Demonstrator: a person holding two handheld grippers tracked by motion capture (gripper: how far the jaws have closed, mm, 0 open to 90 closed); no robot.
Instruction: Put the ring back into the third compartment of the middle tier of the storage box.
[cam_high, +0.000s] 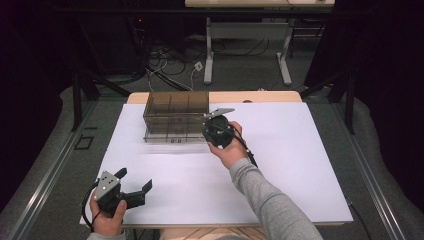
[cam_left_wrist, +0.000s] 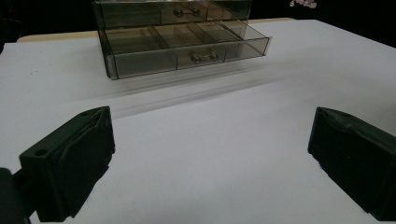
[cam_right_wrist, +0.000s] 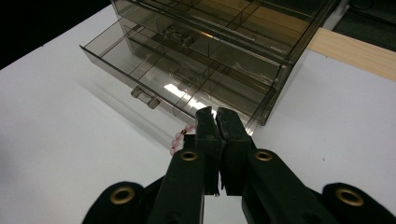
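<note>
A right gripper (cam_right_wrist: 217, 116), jaws clamped on a pink bead string (cam_right_wrist: 180, 137), hovers at the pulled-out lower drawer (cam_right_wrist: 187, 84) of a smoky organizer (cam_high: 175, 116), beads not yet dropped in, while the left gripper (cam_high: 135, 187) gapes empty, well short of it.

The bench (cam_high: 300, 165) is covered by a white sheet (cam_high: 280, 145); a strip of bare pale wood (cam_high: 260, 96) shows along its far edge. On the sheet stands a smoky clear drawer box (cam_high: 175, 116), well ahead of the left tool (cam_high: 135, 181) and just in front of the right tool (cam_right_wrist: 215, 112). Its bottom drawer (cam_left_wrist: 187, 46) is pulled out toward both tools, showing divided compartments. Just beside the right tool's tip, on its left in the right gripper view, a short string of pink beads (cam_right_wrist: 180, 138) shows against the sheet; whether it lies on the sheet cannot be told.
</note>
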